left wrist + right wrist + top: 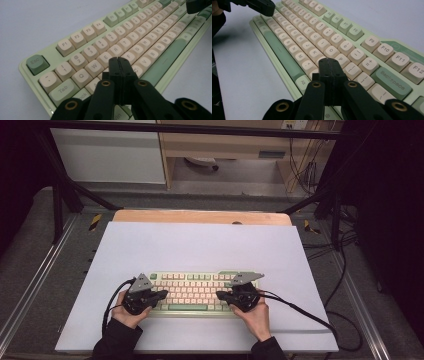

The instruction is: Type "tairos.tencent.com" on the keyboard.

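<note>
I count one keyboard (192,292) on one bench (200,245), under one white sheet (150,250). I am working two grippers: the left gripper (161,294) at nine o'clock of the keyboard and the right gripper (220,295) at three o'clock. Each has two fingers (114,65), pressed together with nothing between them, so four fingers in all. Two hands hold them, the left hand (127,315) and the right hand (256,317). Each gripper trails one cable (300,312), two altogether.
</note>
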`<state>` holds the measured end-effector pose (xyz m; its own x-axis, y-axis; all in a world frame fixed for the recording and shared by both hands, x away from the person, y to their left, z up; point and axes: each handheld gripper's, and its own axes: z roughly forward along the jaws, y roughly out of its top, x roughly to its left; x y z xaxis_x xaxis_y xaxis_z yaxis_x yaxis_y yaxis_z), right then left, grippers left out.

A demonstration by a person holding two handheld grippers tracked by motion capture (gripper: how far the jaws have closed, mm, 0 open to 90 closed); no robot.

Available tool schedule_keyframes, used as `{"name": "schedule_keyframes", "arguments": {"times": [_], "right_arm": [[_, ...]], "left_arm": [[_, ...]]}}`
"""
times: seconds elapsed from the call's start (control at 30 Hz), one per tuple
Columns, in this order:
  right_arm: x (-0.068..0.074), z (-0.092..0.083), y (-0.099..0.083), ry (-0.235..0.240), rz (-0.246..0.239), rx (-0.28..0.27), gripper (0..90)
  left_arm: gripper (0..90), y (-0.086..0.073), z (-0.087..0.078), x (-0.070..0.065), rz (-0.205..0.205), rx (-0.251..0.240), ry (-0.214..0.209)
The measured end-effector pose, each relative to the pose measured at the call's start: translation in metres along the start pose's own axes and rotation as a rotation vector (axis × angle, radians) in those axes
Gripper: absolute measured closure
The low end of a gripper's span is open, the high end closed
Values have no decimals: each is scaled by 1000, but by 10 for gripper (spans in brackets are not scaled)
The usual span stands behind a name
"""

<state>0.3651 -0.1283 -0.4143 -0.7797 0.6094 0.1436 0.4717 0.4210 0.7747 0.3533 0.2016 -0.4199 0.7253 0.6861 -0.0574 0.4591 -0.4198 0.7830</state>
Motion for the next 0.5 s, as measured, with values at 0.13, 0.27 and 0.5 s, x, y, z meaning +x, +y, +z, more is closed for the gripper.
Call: {"name": "schedule_keyframes", "arguments": {"times": [0.13, 0.27, 0.5], "right_arm": [[0, 0, 0, 1, -1, 2, 900], [0, 0, 0, 3, 2, 4, 900], [0, 1, 0, 4, 2, 6, 900]], "left_arm": [[896, 1, 4, -4, 9, 8, -6], [896, 3, 8, -9, 21, 13, -15], [896, 4, 15, -16, 35, 23, -30]]}}
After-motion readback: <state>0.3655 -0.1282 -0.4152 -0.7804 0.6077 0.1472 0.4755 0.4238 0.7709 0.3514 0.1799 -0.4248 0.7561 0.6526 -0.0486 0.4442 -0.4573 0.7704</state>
